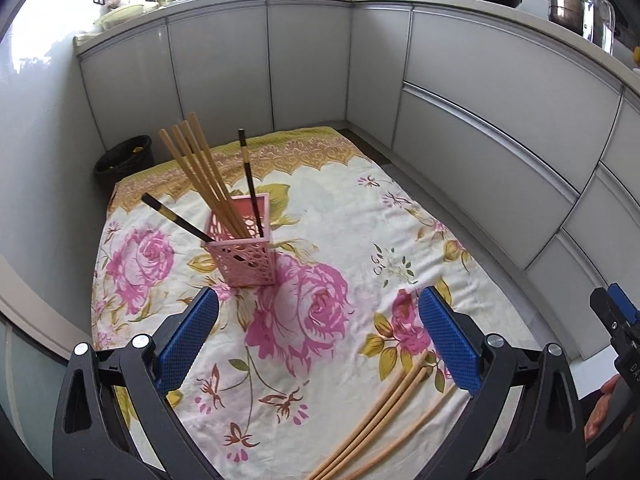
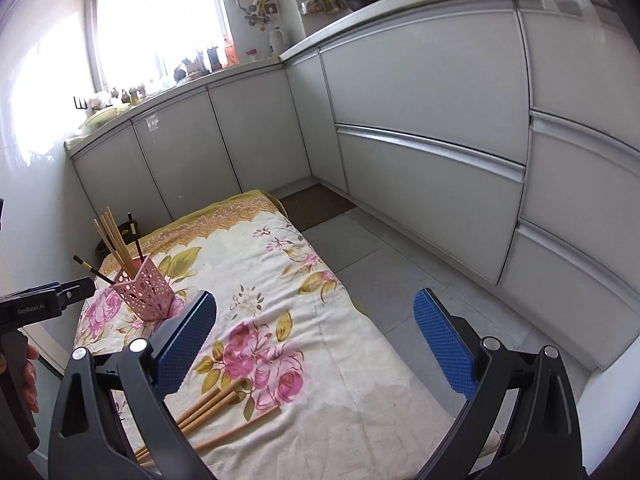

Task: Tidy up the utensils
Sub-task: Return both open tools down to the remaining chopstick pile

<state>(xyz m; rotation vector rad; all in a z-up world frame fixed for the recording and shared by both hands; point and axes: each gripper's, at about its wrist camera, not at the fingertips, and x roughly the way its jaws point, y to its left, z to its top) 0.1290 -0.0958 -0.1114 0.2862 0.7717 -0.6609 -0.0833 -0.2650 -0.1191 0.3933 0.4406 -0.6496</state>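
A pink lattice holder (image 1: 245, 258) (image 2: 143, 294) stands on the floral cloth, with several wooden chopsticks (image 1: 198, 172) and two black chopsticks (image 1: 250, 182) upright or leaning in it. More wooden chopsticks (image 1: 384, 424) (image 2: 208, 412) lie loose on the cloth near me. My left gripper (image 1: 318, 340) is open above the cloth, short of the holder, nothing between its blue pads. My right gripper (image 2: 314, 344) is open too, hovering over the cloth's right part, with the loose chopsticks at its left finger. The left gripper's body (image 2: 44, 304) shows at the left edge of the right wrist view.
The floral cloth (image 1: 320, 216) covers a low table set in a kitchen corner. Grey cabinets (image 1: 480, 128) run behind and to the right. A black bin (image 1: 126, 158) stands at the far left corner. Tiled floor (image 2: 372, 264) and a brown mat (image 2: 316, 204) lie to the right.
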